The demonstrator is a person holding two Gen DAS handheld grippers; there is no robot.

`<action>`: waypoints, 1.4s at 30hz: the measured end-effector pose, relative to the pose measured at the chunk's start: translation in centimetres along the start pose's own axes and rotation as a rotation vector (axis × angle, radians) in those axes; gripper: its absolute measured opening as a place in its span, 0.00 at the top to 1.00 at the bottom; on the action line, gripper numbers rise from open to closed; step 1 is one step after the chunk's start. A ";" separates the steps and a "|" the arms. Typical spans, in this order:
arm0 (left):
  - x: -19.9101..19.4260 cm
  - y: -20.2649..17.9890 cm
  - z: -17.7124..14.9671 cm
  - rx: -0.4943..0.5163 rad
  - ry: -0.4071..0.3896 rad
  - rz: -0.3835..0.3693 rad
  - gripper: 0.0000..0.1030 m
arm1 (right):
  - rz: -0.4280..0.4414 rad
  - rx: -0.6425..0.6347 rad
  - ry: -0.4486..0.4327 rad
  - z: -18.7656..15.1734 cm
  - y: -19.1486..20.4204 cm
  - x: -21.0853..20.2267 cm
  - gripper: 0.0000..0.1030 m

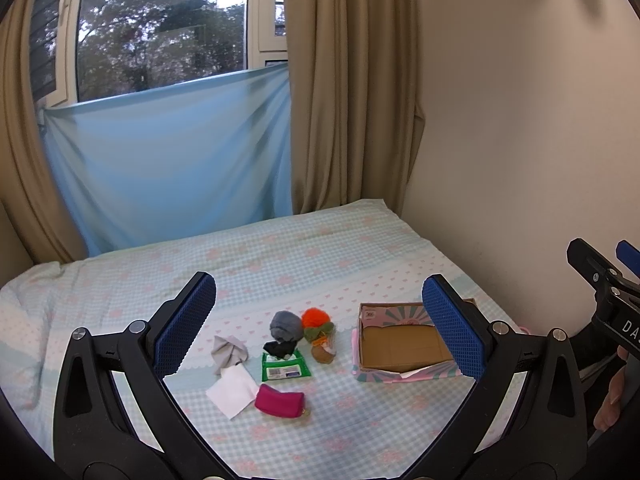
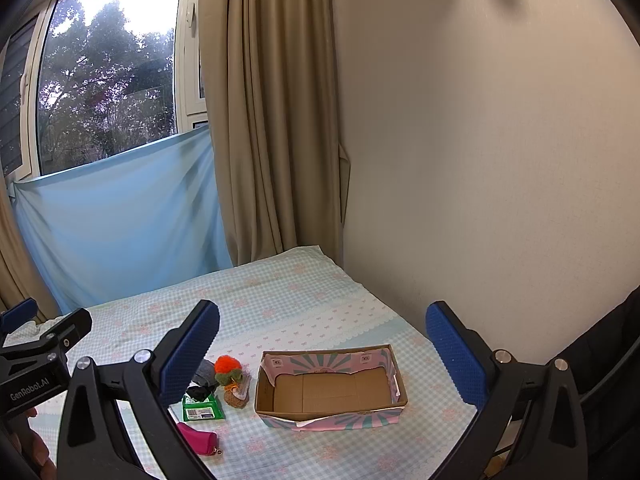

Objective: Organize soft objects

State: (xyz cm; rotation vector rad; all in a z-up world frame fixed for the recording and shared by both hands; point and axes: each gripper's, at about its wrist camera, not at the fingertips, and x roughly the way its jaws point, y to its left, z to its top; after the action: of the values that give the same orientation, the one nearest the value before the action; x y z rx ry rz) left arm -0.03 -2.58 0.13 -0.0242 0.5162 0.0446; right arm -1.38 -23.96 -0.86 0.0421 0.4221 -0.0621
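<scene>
Soft objects lie in a cluster on the bed [image 1: 280,256]: a grey rolled cloth [image 1: 285,326], an orange and green plush [image 1: 318,326], a brown knitted piece [image 1: 323,353], a black item [image 1: 280,348] on a green wipes pack [image 1: 282,367], a grey rag [image 1: 229,352], a white cloth [image 1: 233,391] and a magenta pouch [image 1: 280,400]. An open cardboard box [image 1: 404,346] with nothing in it sits to their right; it also shows in the right wrist view [image 2: 328,390]. My left gripper [image 1: 318,326] is open above the cluster. My right gripper [image 2: 322,354] is open above the box.
A beige wall [image 2: 480,160] runs along the bed's right side. Curtains [image 1: 352,100] and a blue sheet [image 1: 172,160] over the window stand behind the bed. The right gripper's body shows at the left wrist view's right edge [image 1: 608,292].
</scene>
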 end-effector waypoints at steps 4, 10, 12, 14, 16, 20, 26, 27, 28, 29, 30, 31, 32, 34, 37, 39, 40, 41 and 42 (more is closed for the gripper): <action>0.0 0.1 0.1 -0.007 0.004 0.012 0.00 | 0.006 0.001 0.005 0.0 -0.1 0.2 0.00; -0.3 1.2 0.7 -0.032 0.014 0.071 0.00 | 0.038 -0.017 0.029 0.3 0.2 0.2 0.00; -0.2 2.3 0.7 -0.058 0.023 0.104 0.00 | 0.058 -0.036 0.035 0.1 0.6 0.3 0.00; 0.1 3.5 0.5 -0.096 0.031 0.131 0.00 | 0.085 -0.057 0.042 -0.2 0.9 0.7 0.00; 0.2 5.3 0.1 -0.133 0.041 0.158 0.00 | 0.110 -0.075 0.052 -0.6 1.5 0.9 0.00; 0.8 8.6 -1.2 -0.157 0.079 0.212 0.00 | 0.168 -0.096 0.097 -2.3 3.1 1.9 0.00; 2.9 14.6 -3.9 -0.191 0.160 0.216 0.00 | 0.204 -0.127 0.162 -5.2 6.6 3.3 0.00; 3.3 15.6 -4.4 -0.192 0.177 0.207 0.00 | 0.212 -0.134 0.173 -5.9 7.5 3.5 0.00; 3.7 16.6 -5.0 -0.188 0.193 0.195 0.00 | 0.218 -0.136 0.183 -6.3 8.0 3.8 0.00; 4.1 17.4 -5.6 -0.180 0.209 0.185 0.00 | 0.223 -0.135 0.197 -6.9 8.7 4.1 0.00; 4.6 18.1 -6.2 -0.168 0.229 0.173 0.00 | 0.228 -0.132 0.215 -7.6 9.6 4.5 0.00; 5.2 18.8 -6.9 -0.154 0.248 0.159 0.00 | 0.230 -0.132 0.229 -8.1 10.3 4.8 0.00; 5.9 19.5 -7.6 -0.138 0.266 0.145 0.00 | 0.216 -0.137 0.247 -8.8 11.2 5.2 0.00; 7.5 21.0 -9.0 -0.108 0.309 0.112 0.00 | 0.176 -0.149 0.304 -10.2 13.0 6.2 0.00; 10.3 22.7 -11.3 -0.072 0.369 0.050 0.00 | 0.176 -0.141 0.365 -12.8 15.6 8.1 0.00; 12.3 23.7 -12.8 -0.043 0.406 0.011 0.00 | 0.186 -0.150 0.387 -14.2 16.9 9.0 0.00; 13.6 24.2 -13.7 -0.026 0.429 -0.009 0.00 | 0.188 -0.159 0.396 -14.9 17.4 9.7 0.00; 14.7 24.5 -14.4 -0.015 0.445 -0.025 0.00 | 0.194 -0.171 0.406 -15.7 18.2 10.3 0.00; 15.7 24.6 -15.0 -0.006 0.455 -0.039 0.00 | 0.205 -0.188 0.416 -16.6 19.0 11.0 0.00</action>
State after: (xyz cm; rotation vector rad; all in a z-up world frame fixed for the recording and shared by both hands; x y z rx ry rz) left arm 4.98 22.09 -20.98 -0.0508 0.9703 0.0015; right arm 3.20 -4.65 -19.96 -0.0887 0.8354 0.1919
